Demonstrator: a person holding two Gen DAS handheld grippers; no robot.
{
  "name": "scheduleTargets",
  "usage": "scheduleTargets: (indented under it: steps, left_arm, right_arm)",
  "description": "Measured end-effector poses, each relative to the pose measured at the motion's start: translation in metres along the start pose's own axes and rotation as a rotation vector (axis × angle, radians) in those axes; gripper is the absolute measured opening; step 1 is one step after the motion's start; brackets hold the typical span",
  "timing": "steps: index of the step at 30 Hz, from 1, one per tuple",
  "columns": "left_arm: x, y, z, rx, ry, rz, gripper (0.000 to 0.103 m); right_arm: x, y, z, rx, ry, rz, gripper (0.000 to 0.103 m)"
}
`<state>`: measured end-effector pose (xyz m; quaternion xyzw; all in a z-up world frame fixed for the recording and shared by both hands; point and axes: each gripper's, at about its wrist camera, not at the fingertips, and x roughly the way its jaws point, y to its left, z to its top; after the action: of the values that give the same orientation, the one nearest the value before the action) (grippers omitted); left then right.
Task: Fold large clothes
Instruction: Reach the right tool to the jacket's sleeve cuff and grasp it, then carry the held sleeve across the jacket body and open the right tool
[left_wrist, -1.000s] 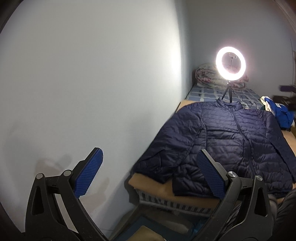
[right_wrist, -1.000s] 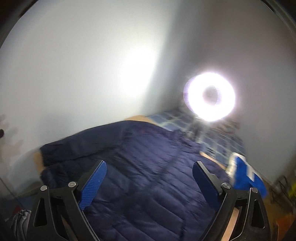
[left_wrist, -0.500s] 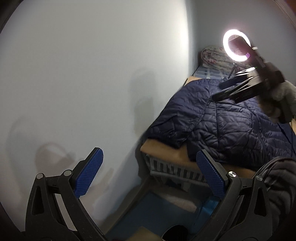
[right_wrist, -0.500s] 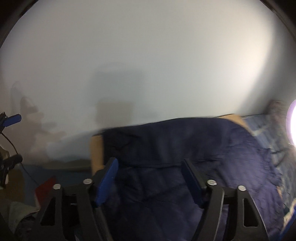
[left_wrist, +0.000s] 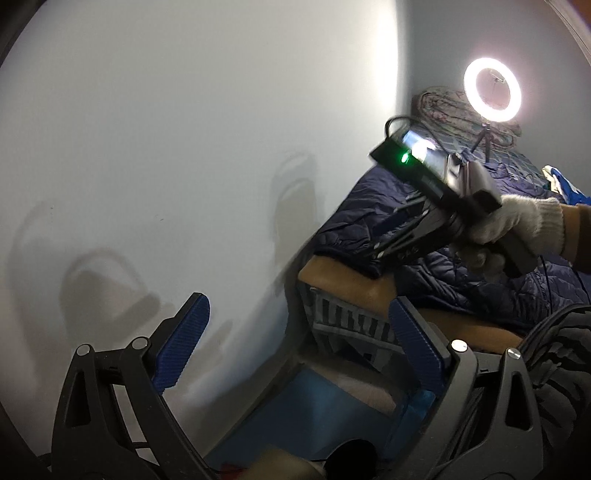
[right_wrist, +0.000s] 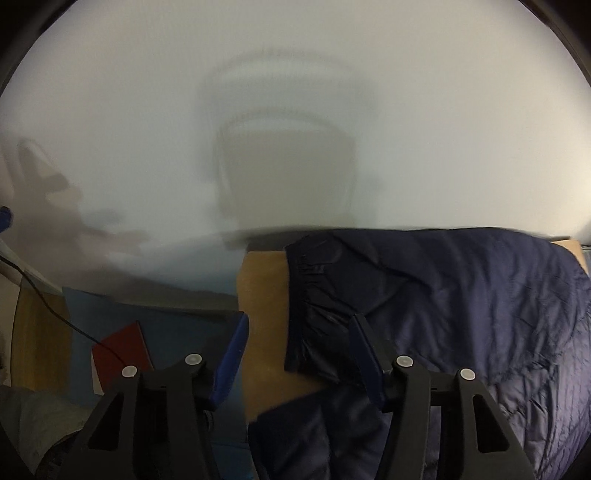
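A dark navy quilted jacket lies spread flat on a tan board on the bed. In the right wrist view its sleeve cuff lies just ahead of my right gripper, which is open and empty, close above the cuff. The right gripper also shows in the left wrist view, held by a white-gloved hand over the jacket's sleeve. My left gripper is open and empty, held off the bed's near corner, away from the jacket.
A lit ring light on a tripod stands at the bed's far end beside a rolled quilt. A white wall runs along the bed's left. A blue garment lies far right. A red item lies on blue flooring.
My right gripper has swung left and down from over the jacket's body to its sleeve cuff and narrowed its opening. My left gripper has drifted left and down, away from the bed.
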<state>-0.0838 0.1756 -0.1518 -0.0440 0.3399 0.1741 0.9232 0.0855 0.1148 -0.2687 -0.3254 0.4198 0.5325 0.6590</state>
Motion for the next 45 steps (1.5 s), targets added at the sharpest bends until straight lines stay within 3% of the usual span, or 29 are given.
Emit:
scheduleTargets:
  steps: [7, 12, 14, 16, 20, 29, 37, 43, 45]
  left_arm:
    - [0.009, 0.006, 0.002, -0.032, 0.013, -0.009, 0.1]
    - [0.017, 0.003, 0.004, -0.022, 0.029, -0.019, 0.1]
    - [0.02, 0.001, 0.006, -0.022, 0.037, -0.03, 0.1]
    - [0.021, -0.002, 0.009, -0.017, 0.036, -0.038, 0.099]
    - [0.02, -0.012, 0.016, 0.018, 0.01, -0.042, 0.095]
    - [0.024, -0.037, 0.035, 0.075, -0.034, -0.078, 0.095]
    - [0.044, -0.062, 0.067, 0.082, -0.05, -0.156, 0.095]
    - [0.092, -0.095, 0.085, 0.106, -0.003, -0.223, 0.095]
    - [0.111, -0.108, 0.087, 0.117, 0.027, -0.242, 0.095]
  right_arm:
    - [0.043, 0.003, 0.001, -0.017, 0.091, -0.032, 0.057]
    - [0.067, 0.0, -0.002, -0.007, 0.127, -0.05, 0.047]
    - [0.067, -0.002, -0.002, 0.007, 0.114, -0.037, 0.032]
    - [0.062, -0.01, -0.001, 0.036, 0.098, -0.02, 0.01]
    - [0.036, -0.033, -0.007, 0.114, 0.043, 0.013, 0.005]
    - [-0.061, -0.123, -0.042, 0.365, -0.21, 0.031, 0.005]
    - [-0.14, -0.23, -0.132, 0.682, -0.386, -0.052, 0.005]
    - [-0.172, -0.275, -0.187, 0.837, -0.447, -0.149, 0.005]
    - [-0.178, -0.286, -0.19, 0.866, -0.449, -0.186, 0.005]
